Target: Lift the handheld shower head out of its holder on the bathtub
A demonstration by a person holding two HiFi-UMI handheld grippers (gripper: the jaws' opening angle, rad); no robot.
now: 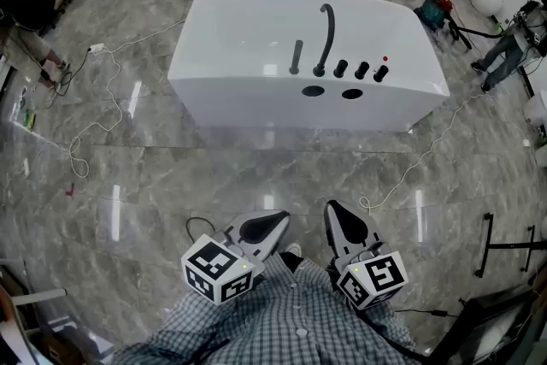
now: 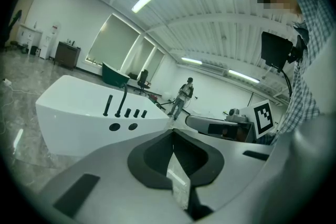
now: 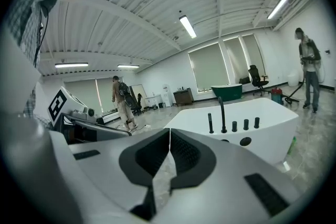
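The white bathtub (image 1: 256, 90) stands on the marble floor some way ahead of me. On its near deck the handheld shower head (image 1: 296, 57), a straight black stick, is upright in its holder, left of the curved black spout (image 1: 325, 38) and three black knobs (image 1: 361, 70). My left gripper (image 1: 272, 222) and right gripper (image 1: 336, 214) are held low in front of my checked shirt, far short of the tub, both shut and empty. The shower head (image 2: 107, 105) appears small in the left gripper view, beyond the left gripper (image 2: 173, 131). It (image 3: 210, 123) shows likewise beyond the right gripper (image 3: 169, 131).
White cables (image 1: 102, 111) snake over the floor left of the tub, and another cable (image 1: 410, 171) runs at its right. A person (image 1: 504, 51) stands at far right by a red machine (image 1: 440, 0). A black stand (image 1: 504, 244) is at my right.
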